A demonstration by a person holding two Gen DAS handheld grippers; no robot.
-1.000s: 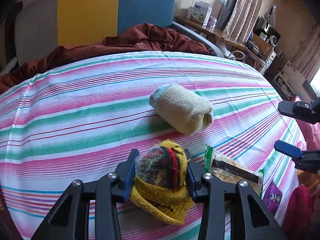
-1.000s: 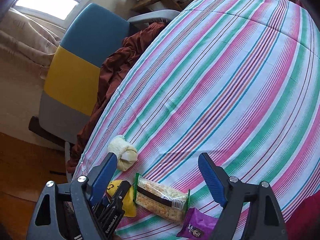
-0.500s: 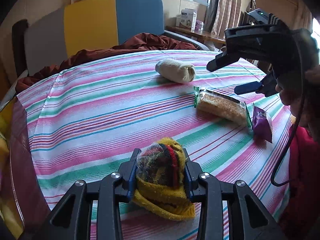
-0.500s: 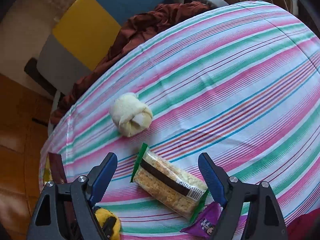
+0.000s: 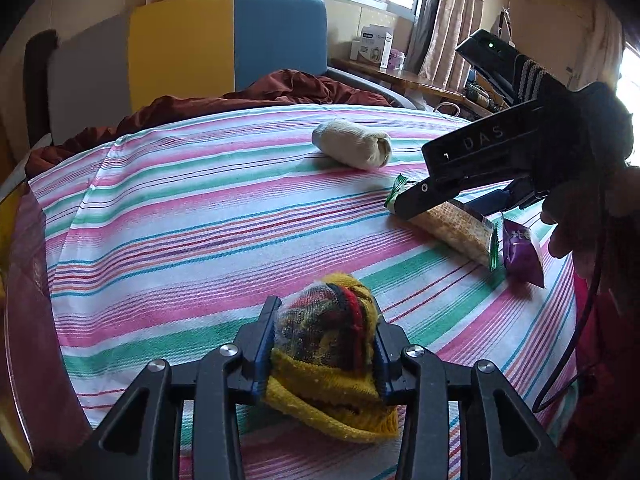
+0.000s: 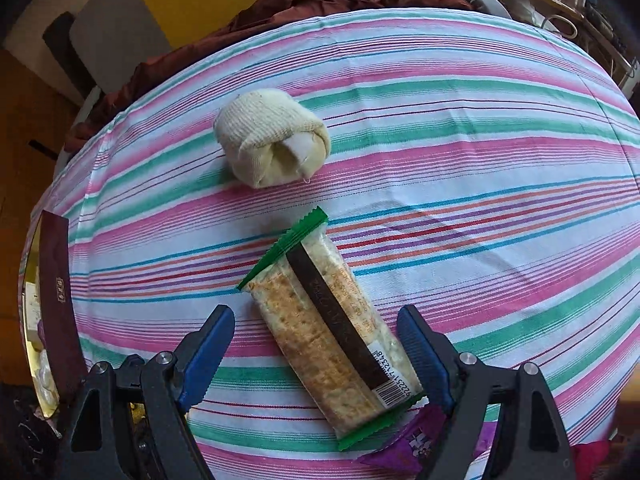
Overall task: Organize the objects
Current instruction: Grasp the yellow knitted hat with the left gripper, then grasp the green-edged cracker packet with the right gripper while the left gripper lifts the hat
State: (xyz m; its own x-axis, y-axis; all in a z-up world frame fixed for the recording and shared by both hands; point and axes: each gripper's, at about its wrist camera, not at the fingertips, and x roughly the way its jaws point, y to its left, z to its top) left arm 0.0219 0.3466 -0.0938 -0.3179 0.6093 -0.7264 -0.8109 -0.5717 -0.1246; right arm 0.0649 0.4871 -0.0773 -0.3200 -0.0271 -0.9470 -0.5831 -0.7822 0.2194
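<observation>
1. Covering the table, the striped cloth [image 6: 480, 128] carries everything; the cream sock roll [image 6: 272, 144] has stayed near its far edge.
2. The cracker packet [image 6: 332, 332], toward the near edge, now lies between the spread, empty jaws of the right gripper [image 6: 316, 344], which has closed in over the last second: likely the next pick.
3. The left gripper [image 5: 324, 344], clenched on the yellow sock bundle [image 5: 332, 360], has drawn back toward the near edge.
4. The purple sachet [image 5: 520, 248] touches the packet's near end.

Pink, green and white striped cloth [image 5: 200, 216] covers the table. Yellow, blue and grey upholstered chair back [image 5: 224, 40] stands behind it, crumpled maroon fabric [image 5: 280, 88] heaped on the seat. White cardboard box [image 5: 374, 46] sits on a wooden side shelf (print unreadable). Beige curtains [image 5: 452, 20] hang by the window.
</observation>
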